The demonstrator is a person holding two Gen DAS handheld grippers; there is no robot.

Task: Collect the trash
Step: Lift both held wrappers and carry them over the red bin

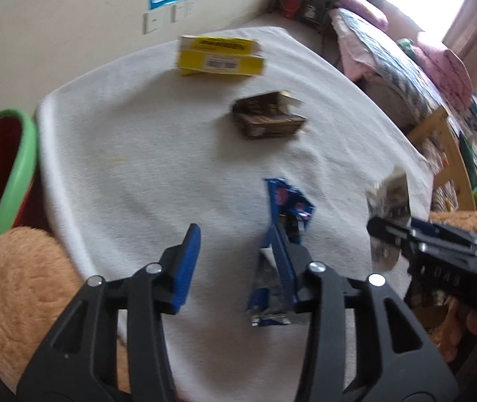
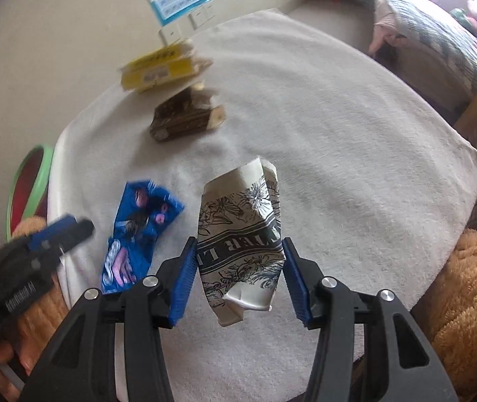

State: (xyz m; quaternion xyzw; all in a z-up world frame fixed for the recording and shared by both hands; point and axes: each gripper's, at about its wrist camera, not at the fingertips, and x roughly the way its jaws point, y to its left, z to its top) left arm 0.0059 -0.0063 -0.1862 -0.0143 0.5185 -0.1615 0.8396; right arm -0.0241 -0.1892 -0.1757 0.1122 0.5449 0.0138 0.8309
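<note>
A crumpled blue snack wrapper (image 1: 287,201) lies on the white-clothed table (image 1: 138,150), its near end against the inside of my left gripper's right finger. My left gripper (image 1: 233,234) stands open, with its left pad well clear of the wrapper. In the right wrist view, my right gripper (image 2: 238,243) is shut on a white paper bag with black print (image 2: 242,214), both blue pads pressing its sides. The wrapper (image 2: 138,224) sits just left of the bag, with the left gripper (image 2: 71,227) beside it. The right gripper (image 1: 382,231) and its bag (image 1: 389,197) show at the right edge.
A yellow box (image 1: 220,57) and a dark brown box (image 1: 268,117) lie farther back on the table. A red bin with a green rim (image 1: 10,174) stands left of the table. Tan plush cushions (image 1: 27,284) flank the near edge. A bed (image 1: 406,67) is at the right.
</note>
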